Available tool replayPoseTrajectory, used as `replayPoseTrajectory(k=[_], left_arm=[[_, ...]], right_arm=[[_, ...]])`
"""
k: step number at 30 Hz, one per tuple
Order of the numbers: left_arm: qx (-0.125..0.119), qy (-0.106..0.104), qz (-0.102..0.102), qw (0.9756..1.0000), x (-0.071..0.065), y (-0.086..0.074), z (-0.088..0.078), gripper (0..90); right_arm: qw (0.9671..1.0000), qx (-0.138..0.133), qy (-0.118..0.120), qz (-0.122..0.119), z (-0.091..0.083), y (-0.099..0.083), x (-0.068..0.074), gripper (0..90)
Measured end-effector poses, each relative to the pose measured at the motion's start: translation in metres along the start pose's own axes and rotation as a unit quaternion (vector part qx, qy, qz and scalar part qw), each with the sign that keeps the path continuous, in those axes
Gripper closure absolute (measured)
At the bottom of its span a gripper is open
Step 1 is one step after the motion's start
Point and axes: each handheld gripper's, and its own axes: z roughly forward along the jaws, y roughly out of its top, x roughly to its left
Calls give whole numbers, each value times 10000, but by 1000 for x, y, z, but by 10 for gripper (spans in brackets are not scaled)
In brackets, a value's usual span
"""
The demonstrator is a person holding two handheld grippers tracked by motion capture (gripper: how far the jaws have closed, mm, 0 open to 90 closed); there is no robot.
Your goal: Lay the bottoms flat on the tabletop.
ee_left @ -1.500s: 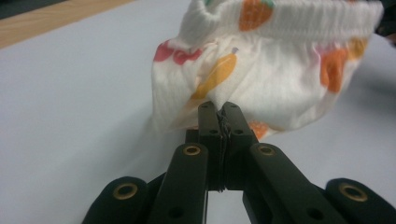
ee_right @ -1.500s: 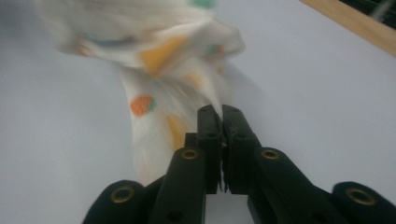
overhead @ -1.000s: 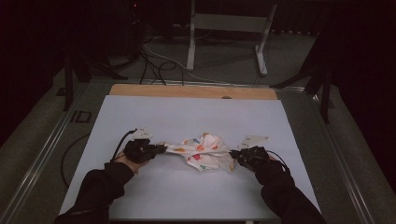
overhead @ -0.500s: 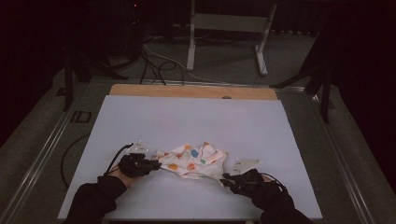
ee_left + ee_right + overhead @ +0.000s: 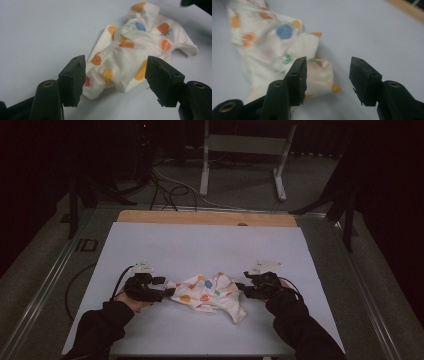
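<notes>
We are seeing a crumpled white garment (image 5: 210,296) dotted orange, blue, perhaps green, lying on the table (image 5: 200,245), left gripper (image 5: 115,82) and right gripper (image 5: 328,80) spreading, jaws having just been opening, pinching nothing.

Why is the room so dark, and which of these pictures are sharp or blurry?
High view: light falls on the white table alone, the floor beyond nearly black, the patterned cloth small and soft. Left gripper view: the cloth is fairly crisp, evenly lit. Right gripper view: the cloth is blurred, while the black jaws stay sharp.
</notes>
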Motion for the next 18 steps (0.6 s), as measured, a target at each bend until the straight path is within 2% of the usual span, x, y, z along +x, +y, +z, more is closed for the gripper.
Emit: replayPoseTrajectory(k=[3, 5, 8, 10, 11, 12, 13, 15, 17, 18], left_arm=[[145, 2, -178, 9997, 7, -2, 7, 338], [276, -80, -336, 9990, 12, -5, 12, 313], [429, -66, -425, 9982, 15, -9, 18, 288], [452, -36, -430, 9980, 15, -10, 20, 292], [470, -164, -361, 9981, 13, -11, 22, 357], [470, -164, -361, 9981, 13, -11, 22, 375], [558, -195, -280, 9979, 11, -13, 25, 413], [623, -186, -205, 9977, 9, -14, 28, 487], [662, -224, -129, 9975, 7, -15, 29, 546], [675, -224, -95, 9974, 6, -15, 29, 614]], right_arm=[[9995, 292, 29, 126, 23, -5, -8, 446], [9985, 468, 164, 250, 35, -9, -12, 428], [9969, 628, 362, 307, 47, -15, -15, 413], [9965, 675, 361, 348, 49, -15, -15, 421], [9960, 728, 421, 294, 53, -17, -15, 506], [9960, 728, 421, 294, 53, -17, -15, 506], [9956, 763, 498, 226, 53, -16, -14, 606], [9958, 792, 453, 111, 52, -16, -12, 732], [9962, 770, 401, 79, 51, -15, -10, 818], [9962, 788, 370, 17, 50, -15, -10, 874]])
